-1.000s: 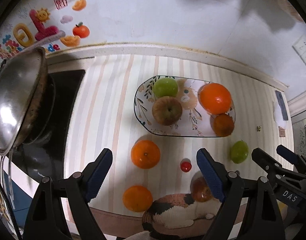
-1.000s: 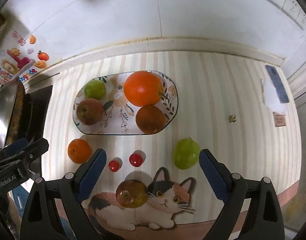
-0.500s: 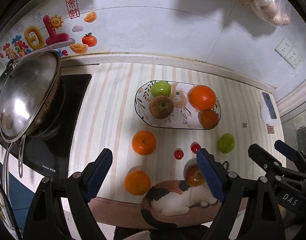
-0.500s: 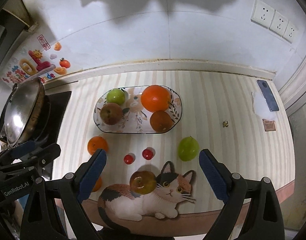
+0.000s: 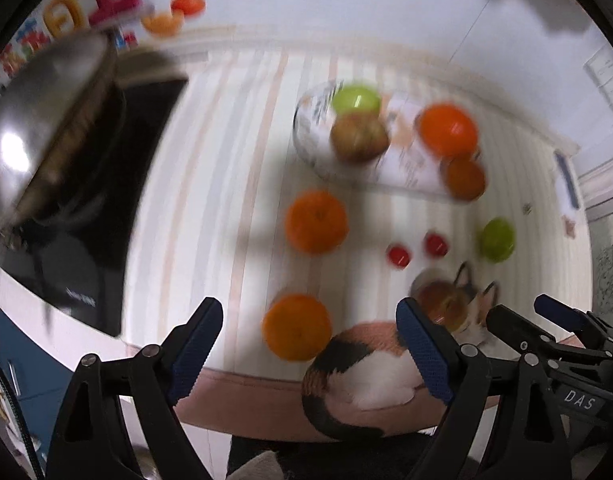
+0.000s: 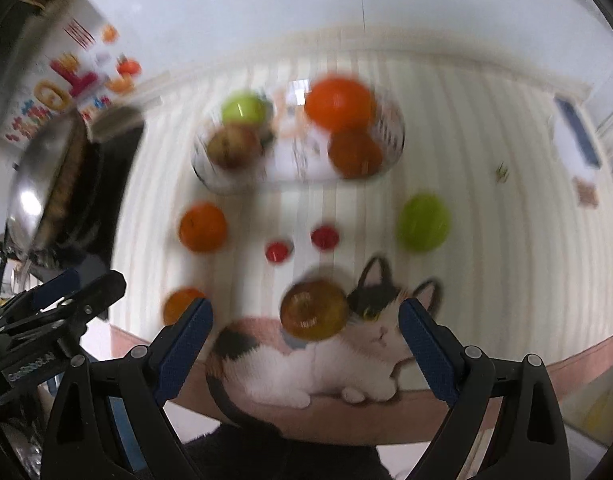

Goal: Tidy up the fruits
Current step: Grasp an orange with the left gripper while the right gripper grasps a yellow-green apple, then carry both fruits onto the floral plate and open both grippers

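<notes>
A flowered plate holds a green apple, a brownish apple, a big orange and a darker orange. Loose on the striped mat lie two oranges, two small red fruits, a green apple and a reddish apple on the cat picture. My left gripper hangs above the nearer orange, jaws opening, gripping nothing. My right gripper stands open above the reddish apple. Both views are blurred.
A steel wok sits on a black cooktop to the left. The wall runs behind the plate. The mat's front edge and the counter edge are just under both grippers. A small dark object lies at the far right.
Both grippers have dropped closer to the mat since half a second ago, so the fruits look larger and blurred. No fruit has shifted.
</notes>
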A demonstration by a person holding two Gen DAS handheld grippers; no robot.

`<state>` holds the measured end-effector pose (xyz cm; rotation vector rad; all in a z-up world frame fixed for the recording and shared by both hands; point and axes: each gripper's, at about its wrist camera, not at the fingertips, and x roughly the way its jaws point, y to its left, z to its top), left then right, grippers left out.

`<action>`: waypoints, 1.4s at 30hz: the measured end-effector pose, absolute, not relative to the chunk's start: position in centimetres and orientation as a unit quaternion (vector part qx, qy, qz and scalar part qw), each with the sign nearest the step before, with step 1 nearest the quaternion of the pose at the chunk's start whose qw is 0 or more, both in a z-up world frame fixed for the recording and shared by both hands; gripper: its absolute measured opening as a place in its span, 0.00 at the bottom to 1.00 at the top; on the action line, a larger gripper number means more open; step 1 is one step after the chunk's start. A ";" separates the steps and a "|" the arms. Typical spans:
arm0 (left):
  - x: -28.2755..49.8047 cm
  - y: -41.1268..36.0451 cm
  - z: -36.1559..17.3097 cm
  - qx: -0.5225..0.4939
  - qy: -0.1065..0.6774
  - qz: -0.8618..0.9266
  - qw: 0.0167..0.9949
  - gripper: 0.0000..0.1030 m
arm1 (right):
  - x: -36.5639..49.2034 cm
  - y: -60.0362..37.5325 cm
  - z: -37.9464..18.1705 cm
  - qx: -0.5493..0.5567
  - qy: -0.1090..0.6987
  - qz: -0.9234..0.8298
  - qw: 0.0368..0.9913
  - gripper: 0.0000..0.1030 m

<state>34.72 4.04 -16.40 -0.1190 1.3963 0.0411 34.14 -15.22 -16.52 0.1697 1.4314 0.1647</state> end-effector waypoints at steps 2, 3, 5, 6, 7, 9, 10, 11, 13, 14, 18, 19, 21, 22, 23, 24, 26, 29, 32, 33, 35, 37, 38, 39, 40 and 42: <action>34.8 4.2 -18.5 -0.061 0.663 0.019 0.746 0.86 | 34.1 -15.3 -19.1 0.085 0.673 0.072 0.731 0.93; 34.9 4.1 -19.6 -0.058 0.673 0.018 0.737 0.86 | 34.1 -15.4 -20.6 0.092 0.683 0.071 0.721 0.93; 34.9 3.9 -21.7 -0.048 0.689 0.021 0.723 0.86 | 34.0 -15.5 -22.5 0.104 0.695 0.069 0.708 0.93; 34.9 3.9 -22.7 -0.047 0.697 0.021 0.715 0.86 | 34.0 -15.5 -23.0 0.107 0.699 0.069 0.704 0.93; 35.0 3.8 -23.3 -0.047 0.703 0.021 0.710 0.86 | 34.0 -15.4 -23.7 0.110 0.702 0.070 0.700 0.93; 35.0 3.8 -24.9 -0.044 0.714 0.026 0.698 0.86 | 34.1 -15.3 -24.7 0.108 0.705 0.066 0.697 0.93; 35.1 3.8 -25.5 -0.043 0.719 0.028 0.693 0.86 | 34.2 -15.2 -25.3 0.109 0.708 0.066 0.695 0.93; 35.1 3.8 -26.2 -0.040 0.724 0.031 0.688 0.86 | 34.2 -15.1 -25.9 0.110 0.710 0.066 0.692 0.93; 35.2 3.9 -26.9 -0.039 0.728 0.034 0.683 0.86 | 34.4 -15.0 -26.8 0.114 0.716 0.067 0.686 0.92; 35.2 3.9 -27.2 -0.039 0.729 0.036 0.682 0.86 | 34.4 -14.9 -27.2 0.115 0.717 0.066 0.684 0.91; 35.5 3.8 -27.9 -0.038 0.729 0.041 0.682 0.80 | 34.4 -14.7 -28.2 0.114 0.721 0.064 0.680 0.87; 35.4 3.9 -28.0 -0.039 0.730 0.040 0.681 0.79 | 34.5 -14.7 -28.4 0.116 0.723 0.064 0.678 0.87; 35.5 3.7 -28.1 -0.041 0.731 0.033 0.680 0.72 | 34.7 -14.4 -28.6 0.116 0.722 0.065 0.679 0.84; 35.4 3.6 -28.2 -0.040 0.731 0.030 0.681 0.70 | 34.9 -14.3 -28.7 0.114 0.723 0.066 0.679 0.84; 35.3 3.4 -28.2 -0.037 0.731 0.028 0.681 0.66 | 35.1 -14.1 -28.7 0.113 0.723 0.067 0.678 0.82; 35.3 3.2 -28.2 -0.036 0.732 0.024 0.680 0.63 | 35.1 -13.8 -28.8 0.110 0.724 0.068 0.677 0.79; 35.4 2.6 -28.2 -0.027 0.731 0.023 0.681 0.63 | 35.3 -13.4 -28.9 0.103 0.726 0.067 0.676 0.78; 35.1 1.8 -28.5 -0.026 0.729 0.024 0.684 0.62 | 35.5 -13.0 -28.9 0.092 0.727 0.063 0.677 0.75; 34.7 1.3 -28.5 -0.022 0.728 0.025 0.685 0.62 | 35.7 -12.8 -29.0 0.088 0.729 0.064 0.676 0.69; 34.7 1.5 -28.5 -0.023 0.728 0.025 0.685 0.62 | 35.7 -12.7 -29.0 0.083 0.729 0.065 0.676 0.69; 34.6 1.2 -28.3 -0.025 0.727 0.022 0.685 0.62 | 35.9 -12.4 -28.8 0.079 0.728 0.067 0.678 0.68; 34.9 1.2 -28.1 -0.027 0.726 0.018 0.687 0.62 | 35.8 -12.4 -28.7 0.082 0.727 0.070 0.678 0.68; 35.0 1.0 -27.8 -0.027 0.725 0.014 0.688 0.62 | 35.8 -12.3 -28.8 0.084 0.727 0.073 0.678 0.68; 35.0 0.9 -27.5 -0.029 0.723 0.011 0.690 0.62 | 35.9 -12.3 -28.7 0.086 0.727 0.075 0.677 0.68; 35.3 0.7 -26.9 -0.031 0.721 0.008 0.692 0.62 | 36.0 -12.3 -28.5 0.089 0.726 0.077 0.677 0.68; 35.6 0.5 -25.9 -0.038 0.716 0.001 0.697 0.62 | 36.2 -12.4 -28.0 0.097 0.722 0.080 0.680 0.68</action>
